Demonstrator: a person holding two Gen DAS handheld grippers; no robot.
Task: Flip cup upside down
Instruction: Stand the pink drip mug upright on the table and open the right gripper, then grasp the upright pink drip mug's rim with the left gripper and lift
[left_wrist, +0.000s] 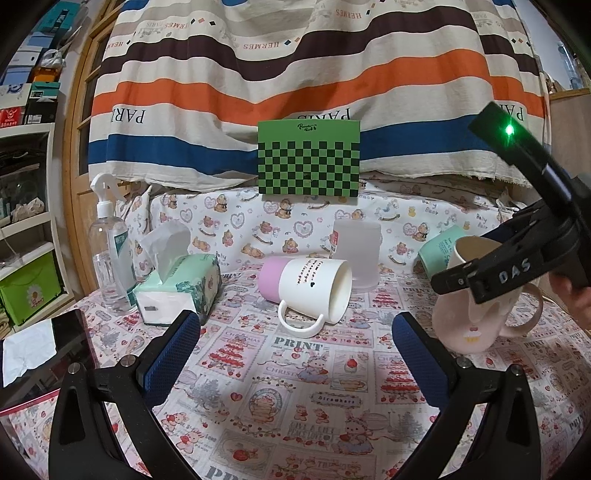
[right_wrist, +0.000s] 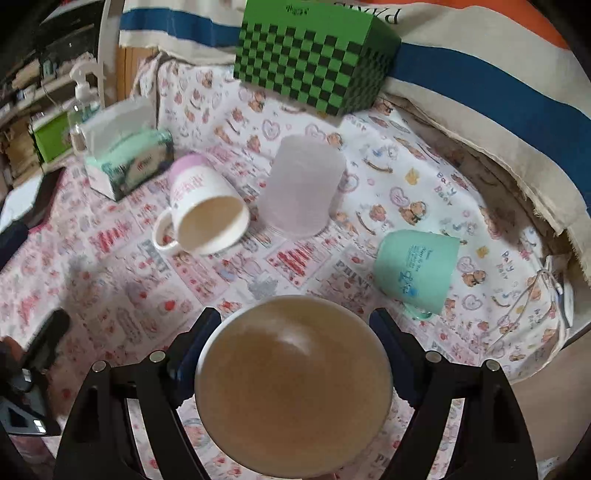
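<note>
pink cup (right_wrist: 293, 384) clamped tilted in right gripper (right_wrist: 295, 332); left gripper (left_wrist: 295, 332) wide open, holding nothing

Four cups (right_wrist: 291, 387), one tissue box (left_wrist: 177, 288), one spray bottle (left_wrist: 110, 251), one checkered box (left_wrist: 309, 162)

A lived-in home room. The table (left_wrist: 280, 373) wears a nursery-print cloth (bears, strawberries), a striped blanket (left_wrist: 295, 74) hangs behind, and shelves (left_wrist: 26, 155) of boxes crowd the left edge.
</note>
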